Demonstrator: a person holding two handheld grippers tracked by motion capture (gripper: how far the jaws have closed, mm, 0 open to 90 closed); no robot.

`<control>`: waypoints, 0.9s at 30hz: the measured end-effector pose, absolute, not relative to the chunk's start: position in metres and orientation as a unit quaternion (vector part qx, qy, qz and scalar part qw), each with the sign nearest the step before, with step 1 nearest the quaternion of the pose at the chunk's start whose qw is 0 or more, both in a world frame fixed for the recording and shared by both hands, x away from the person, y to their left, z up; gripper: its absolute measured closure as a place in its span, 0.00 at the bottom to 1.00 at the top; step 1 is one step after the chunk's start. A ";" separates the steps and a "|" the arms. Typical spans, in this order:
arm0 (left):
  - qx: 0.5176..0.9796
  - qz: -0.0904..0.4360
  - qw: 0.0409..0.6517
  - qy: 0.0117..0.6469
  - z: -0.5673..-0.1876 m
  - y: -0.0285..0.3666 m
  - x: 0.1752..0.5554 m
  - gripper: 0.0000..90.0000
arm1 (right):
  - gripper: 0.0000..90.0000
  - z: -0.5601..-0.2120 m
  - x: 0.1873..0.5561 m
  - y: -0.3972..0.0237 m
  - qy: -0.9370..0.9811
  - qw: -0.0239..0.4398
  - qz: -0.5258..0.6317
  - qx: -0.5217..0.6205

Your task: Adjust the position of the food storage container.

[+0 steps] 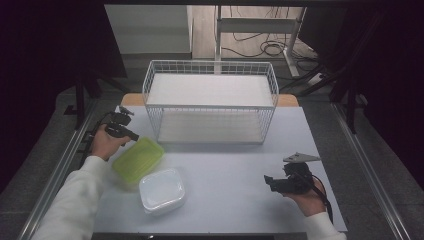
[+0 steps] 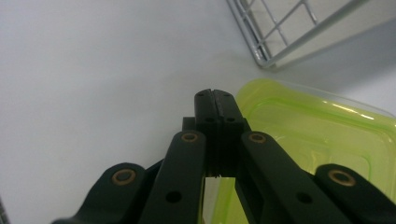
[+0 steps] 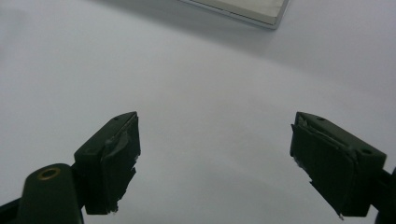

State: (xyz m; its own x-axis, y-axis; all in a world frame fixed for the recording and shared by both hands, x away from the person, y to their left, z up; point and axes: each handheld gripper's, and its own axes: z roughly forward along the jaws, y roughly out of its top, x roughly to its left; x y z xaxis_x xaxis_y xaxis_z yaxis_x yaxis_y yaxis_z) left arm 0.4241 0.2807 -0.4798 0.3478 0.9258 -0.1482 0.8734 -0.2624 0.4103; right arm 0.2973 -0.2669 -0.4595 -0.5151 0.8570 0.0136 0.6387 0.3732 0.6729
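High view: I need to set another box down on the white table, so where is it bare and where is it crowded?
Bare: the middle of the white table, between the white wire basket, the clear white plastic container and the right gripper; also the front strip right of that container. Crowded: the left front, where the green plastic container lies by the white one, the left gripper at its edge.

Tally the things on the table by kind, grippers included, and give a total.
Lidded boxes: 2, the green box and the white box
Wire racks: 1, the rack
Grippers: 2, the left gripper and the right gripper
Total: 5
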 end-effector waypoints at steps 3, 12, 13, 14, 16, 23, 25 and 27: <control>0.793 0.061 0.215 0.566 -0.480 0.279 0.424 1.00 | 0.18 -0.460 0.298 -0.267 0.810 0.173 0.316 0.464; 0.799 0.054 0.232 0.552 -0.479 0.268 0.419 1.00 | 0.18 -0.462 0.299 -0.265 0.811 0.174 0.311 0.464; 0.798 0.053 0.236 0.552 -0.479 0.267 0.418 1.00 | 0.18 -0.462 0.299 -0.265 0.811 0.174 0.310 0.464; 0.798 0.053 0.237 0.551 -0.479 0.265 0.418 1.00 | 0.18 -0.462 0.299 -0.265 0.811 0.174 0.310 0.464; 0.801 0.045 0.242 0.545 -0.480 0.260 0.417 1.00 | 0.18 -0.463 0.299 -0.264 0.812 0.173 0.309 0.464; 0.800 0.040 0.253 0.543 -0.481 0.252 0.415 1.00 | 0.18 -0.464 0.299 -0.264 0.814 0.174 0.305 0.463; 0.800 0.046 0.257 0.540 -0.476 0.255 0.411 1.00 | 0.18 -0.464 0.299 -0.264 0.814 0.174 0.305 0.463; 0.795 0.050 0.265 0.543 -0.472 0.260 0.407 1.00 | 0.18 -0.464 0.299 -0.264 0.813 0.174 0.305 0.464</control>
